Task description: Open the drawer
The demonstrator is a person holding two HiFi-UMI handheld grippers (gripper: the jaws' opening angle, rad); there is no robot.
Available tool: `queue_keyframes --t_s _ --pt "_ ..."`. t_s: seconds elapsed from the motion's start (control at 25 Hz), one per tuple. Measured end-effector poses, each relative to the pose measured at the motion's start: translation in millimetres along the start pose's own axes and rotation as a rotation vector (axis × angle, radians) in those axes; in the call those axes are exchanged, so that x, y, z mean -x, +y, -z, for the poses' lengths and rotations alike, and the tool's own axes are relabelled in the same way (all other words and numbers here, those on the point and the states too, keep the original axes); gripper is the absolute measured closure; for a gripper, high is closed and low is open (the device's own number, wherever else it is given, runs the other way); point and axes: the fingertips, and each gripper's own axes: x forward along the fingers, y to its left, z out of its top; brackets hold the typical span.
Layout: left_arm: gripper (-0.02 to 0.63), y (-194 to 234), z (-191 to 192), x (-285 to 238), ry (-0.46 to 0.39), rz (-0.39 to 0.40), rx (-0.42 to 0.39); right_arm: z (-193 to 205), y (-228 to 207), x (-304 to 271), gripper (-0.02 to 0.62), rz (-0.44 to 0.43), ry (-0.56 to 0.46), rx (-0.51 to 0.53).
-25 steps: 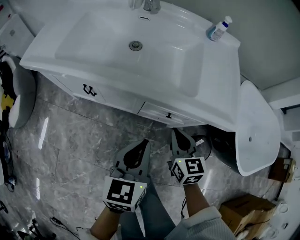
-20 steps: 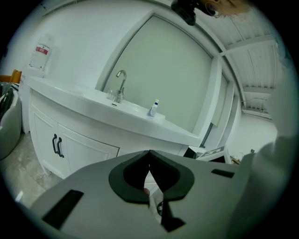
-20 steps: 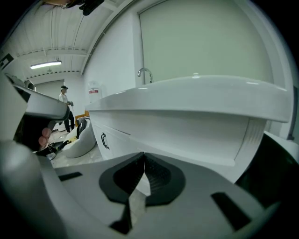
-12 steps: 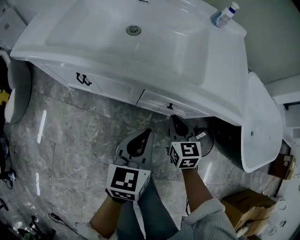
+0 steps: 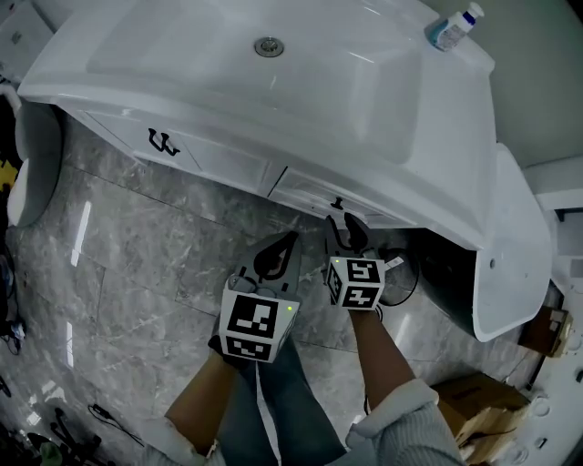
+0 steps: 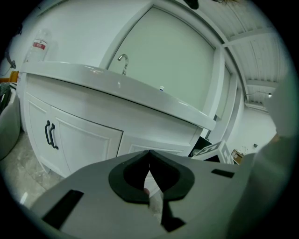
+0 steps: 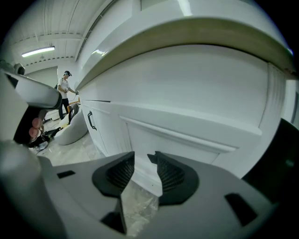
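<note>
The white vanity's narrow drawer (image 5: 310,193) sits under the basin rim, shut, with a small dark handle (image 5: 338,204) at its middle. My right gripper (image 5: 346,227) hovers just below that handle, apart from it. In the right gripper view its jaws (image 7: 144,158) stand parted after just opening, with nothing between them and the drawer front (image 7: 187,140) straight ahead. My left gripper (image 5: 290,240) hangs beside it to the left, shut and empty. In the left gripper view its tips (image 6: 148,152) meet in front of the drawer front (image 6: 173,148).
Left of the drawer are cabinet doors with a pair of dark handles (image 5: 161,143). A soap bottle (image 5: 453,27) stands on the basin top. A white oval lid (image 5: 519,246) over a dark bin stands at the right, with a cardboard box (image 5: 478,423) nearer.
Both grippers have sunk and come closer to the vanity front. The right gripper's jaws have gone from shut to parted. The left gripper stays shut.
</note>
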Motion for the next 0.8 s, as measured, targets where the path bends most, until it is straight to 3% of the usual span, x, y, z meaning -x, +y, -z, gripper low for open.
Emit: queue_keyframes --t_s 0.48,0.8 --pt "0.589 5 15 -31 0.042 0.007 0.023 19 -13 -33 0.413 0.033 0.097 0.029" --pt "0.589 8 19 -37 0.055 -0.002 0.023 10 -19 -49 0.416 0.076 0.137 -0.112"
